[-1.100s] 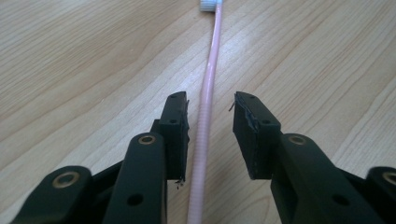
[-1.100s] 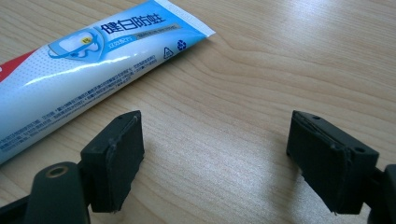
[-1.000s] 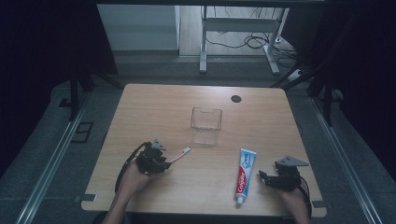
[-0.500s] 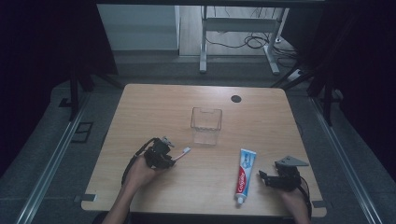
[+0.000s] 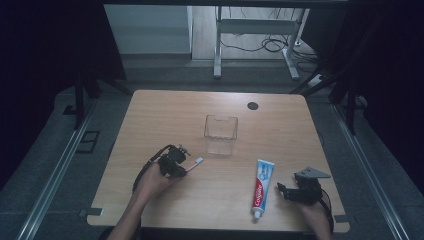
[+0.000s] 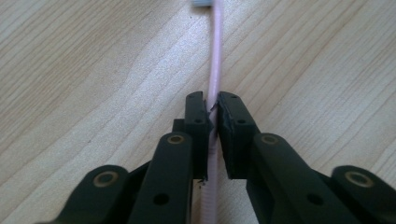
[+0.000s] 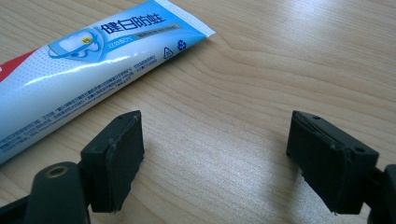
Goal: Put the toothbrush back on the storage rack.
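One wooden worktop (image 5: 165,115) carries every item in the scene; it is the largest element and has one small dark round disc (image 5: 252,105) set in its surface toward 1 o'clock from centre.

One clear plastic container (image 5: 220,134) stands upright at the worktop's centre, open at the top.

One toothpaste tube (image 5: 261,187) lies flat toward 5 o'clock from the container, well apart from it. Its cap end points to 6 o'clock and its flat crimped end to 12 o'clock. In the right gripper view the tube (image 7: 84,65) shows blue and white print with a red area at the frame's left edge.

Two handheld grippers are present, one per hand. The left gripper (image 5: 181,161) sits toward 8 o'clock from the container. The right gripper (image 5: 281,189) rests just beside the tube, at 3 o'clock from it, and carries one grey three-cornered plate on top.

One pink toothbrush (image 5: 194,163) lies on the worktop at 7 o'clock from the container, near its base, with the white head toward the container. In the left gripper view the handle (image 6: 215,70) runs straight up between the two black fingers (image 6: 198,126).

Finger state: the left fingers have just been closing and are now clamped on the toothbrush handle, pads pressed to both sides. The right fingers (image 7: 116,154) stand wide apart over bare wood, with nothing between them; the tube lies beyond the left-hand finger without touching it.
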